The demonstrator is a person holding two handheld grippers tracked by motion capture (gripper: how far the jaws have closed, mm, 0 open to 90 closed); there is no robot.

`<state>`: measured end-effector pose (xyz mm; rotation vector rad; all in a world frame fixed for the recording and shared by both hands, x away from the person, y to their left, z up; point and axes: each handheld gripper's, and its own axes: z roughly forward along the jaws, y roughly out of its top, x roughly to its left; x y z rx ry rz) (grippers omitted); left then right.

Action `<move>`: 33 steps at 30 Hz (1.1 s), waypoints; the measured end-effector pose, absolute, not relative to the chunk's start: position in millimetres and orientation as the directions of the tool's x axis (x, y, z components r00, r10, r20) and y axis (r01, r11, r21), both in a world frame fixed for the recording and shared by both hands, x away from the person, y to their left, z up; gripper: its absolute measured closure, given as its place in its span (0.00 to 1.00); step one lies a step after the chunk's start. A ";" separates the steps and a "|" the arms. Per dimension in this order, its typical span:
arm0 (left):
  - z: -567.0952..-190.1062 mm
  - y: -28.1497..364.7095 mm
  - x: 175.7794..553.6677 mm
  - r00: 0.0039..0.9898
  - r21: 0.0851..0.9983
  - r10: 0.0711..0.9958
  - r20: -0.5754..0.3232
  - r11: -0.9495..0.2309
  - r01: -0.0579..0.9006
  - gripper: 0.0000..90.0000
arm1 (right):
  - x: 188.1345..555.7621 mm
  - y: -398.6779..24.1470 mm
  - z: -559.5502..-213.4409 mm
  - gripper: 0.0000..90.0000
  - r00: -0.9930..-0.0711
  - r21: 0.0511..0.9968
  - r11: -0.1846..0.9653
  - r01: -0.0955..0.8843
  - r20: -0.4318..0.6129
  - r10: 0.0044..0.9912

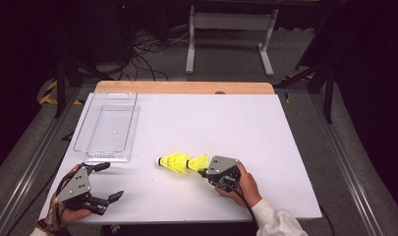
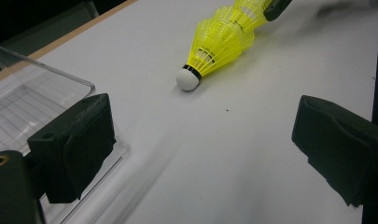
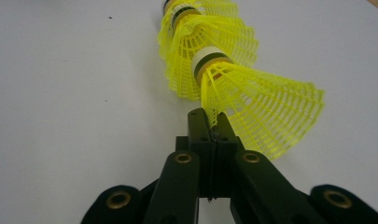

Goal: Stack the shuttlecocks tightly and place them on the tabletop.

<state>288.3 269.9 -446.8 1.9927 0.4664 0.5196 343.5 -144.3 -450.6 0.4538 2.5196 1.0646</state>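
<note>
A nested stack of yellow shuttlecocks [image 1: 179, 162] lies on its side on the white table [image 1: 211, 123], its white cork tip [image 2: 187, 78] pointing left. My right gripper [image 1: 202, 172] is at the stack's right end. In the right gripper view its jaws [image 3: 210, 123] are shut on the net skirt rim of the last shuttlecock [image 3: 266, 109]. My left gripper [image 1: 114, 180] rests near the front left corner, open, with nothing between its pads [image 2: 74, 140]. From the left gripper view the stack [image 2: 219, 42] lies ahead, well beyond the jaws.
A clear plastic tray [image 1: 135, 123] stands at the table's left, its near corner [image 2: 84, 86] just beside my left gripper. A wooden strip [image 1: 186, 87] runs along the far edge. Floor cables and a white stand lie beyond the table.
</note>
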 end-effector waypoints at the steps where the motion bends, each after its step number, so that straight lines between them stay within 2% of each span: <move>1: -446.7 269.9 288.3 0.834 0.892 0.528 0.162 -0.440 0.106 0.07 | 344.9 -142.9 -451.1 1.00 -0.879 0.735 0.662 0.148 -0.209 0.429; 22: -446.7 269.4 288.1 0.834 0.892 0.528 0.160 -0.439 0.107 0.07 | 361.5 -118.3 -457.9 1.00 -0.886 0.727 0.670 0.153 -0.199 0.419; 33: -446.3 269.8 287.6 0.835 0.892 0.526 0.160 -0.440 0.106 0.07 | 360.5 -107.8 -457.6 0.99 -0.906 0.723 0.679 0.125 -0.196 0.376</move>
